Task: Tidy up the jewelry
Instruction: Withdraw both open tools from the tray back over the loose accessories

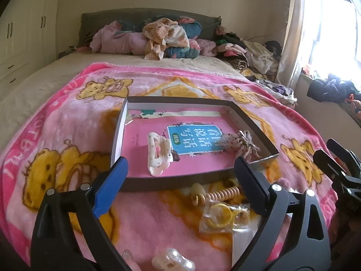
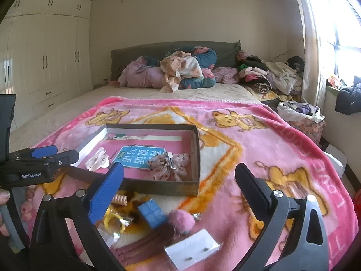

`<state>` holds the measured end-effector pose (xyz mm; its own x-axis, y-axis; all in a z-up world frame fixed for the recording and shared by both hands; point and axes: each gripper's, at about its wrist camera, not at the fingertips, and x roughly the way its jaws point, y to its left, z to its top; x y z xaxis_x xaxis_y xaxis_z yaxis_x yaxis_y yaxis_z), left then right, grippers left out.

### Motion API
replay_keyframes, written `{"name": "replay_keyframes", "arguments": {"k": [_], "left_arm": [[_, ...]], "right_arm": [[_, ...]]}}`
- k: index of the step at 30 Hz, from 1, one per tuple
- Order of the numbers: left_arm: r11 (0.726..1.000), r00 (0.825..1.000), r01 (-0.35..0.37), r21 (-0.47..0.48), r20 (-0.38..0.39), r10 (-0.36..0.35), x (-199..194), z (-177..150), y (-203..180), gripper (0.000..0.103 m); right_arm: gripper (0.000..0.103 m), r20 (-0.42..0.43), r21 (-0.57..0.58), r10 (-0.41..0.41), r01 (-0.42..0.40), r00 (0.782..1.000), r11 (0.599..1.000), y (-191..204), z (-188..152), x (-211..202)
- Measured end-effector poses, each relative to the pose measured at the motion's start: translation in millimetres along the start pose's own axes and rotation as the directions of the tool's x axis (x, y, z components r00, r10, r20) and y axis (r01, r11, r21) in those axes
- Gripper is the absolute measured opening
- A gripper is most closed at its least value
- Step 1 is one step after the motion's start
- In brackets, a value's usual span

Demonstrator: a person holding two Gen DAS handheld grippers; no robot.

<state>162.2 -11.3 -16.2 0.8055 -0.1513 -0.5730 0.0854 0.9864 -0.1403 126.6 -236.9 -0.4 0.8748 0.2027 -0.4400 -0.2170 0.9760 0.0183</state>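
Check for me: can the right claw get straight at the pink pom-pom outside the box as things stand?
Probably yes. The right claw is open and empty, and the pink pom-pom lies uncovered on the blanket just ahead of it. Only the blue block sits close beside it, so a wide approach might nudge that.

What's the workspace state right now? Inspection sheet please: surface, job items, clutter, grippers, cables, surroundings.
Surface: pink bear-print blanket spread over the bed.
Job's things: shallow box holds a white hair claw and a floral bow clip; outside it lie a coil hair tie, bagged yellow rings, a blue block, a pink pompom and an earring card.
Clutter: clothes pile by the headboard.
Grippers: left gripper and right gripper open, holding nothing.
Cables: nothing seen.
Surroundings: wardrobe, bright window.
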Motion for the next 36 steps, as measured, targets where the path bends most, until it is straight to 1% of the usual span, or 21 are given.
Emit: {"name": "replay_keyframes", "arguments": {"k": [4,14,21,29,36], "left_arm": [[1.0,1.0,0.006,0.004,0.008,-0.006,-7.3,-4.9,-1.5,0.089],[0.999,0.999,0.027,0.025,0.039,-0.028,-25.9,-12.3,-10.4,0.089],[0.999,0.998,0.041,0.029,0.041,-0.042,-34.5,-17.7,-15.6,0.09],[0.997,0.998,0.052,0.05,0.031,-0.053,-38.4,-25.4,-24.7,0.09],[0.995,0.998,0.063,0.074,0.006,-0.064,-37.8,-35.4,-32.3,0.09]], "right_arm": [[0.096,0.0,-0.007,-0.003,0.003,1.0,1.0,1.3,-4.0,-6.3],[0.096,0.0,-0.008,0.0,0.0,1.0,1.0,3.1,-13.7,-25.3],[0.096,-0.015,-0.017,-0.01,0.009,1.0,1.0,0.2,-21.7,-34.1],[0.096,-0.038,-0.01,-0.017,0.017,0.999,1.0,-7.8,-32.7,-42.3],[0.096,-0.063,-0.012,-0.03,0.029,0.998,0.999,-14.0,-44.9,-47.4]]}}
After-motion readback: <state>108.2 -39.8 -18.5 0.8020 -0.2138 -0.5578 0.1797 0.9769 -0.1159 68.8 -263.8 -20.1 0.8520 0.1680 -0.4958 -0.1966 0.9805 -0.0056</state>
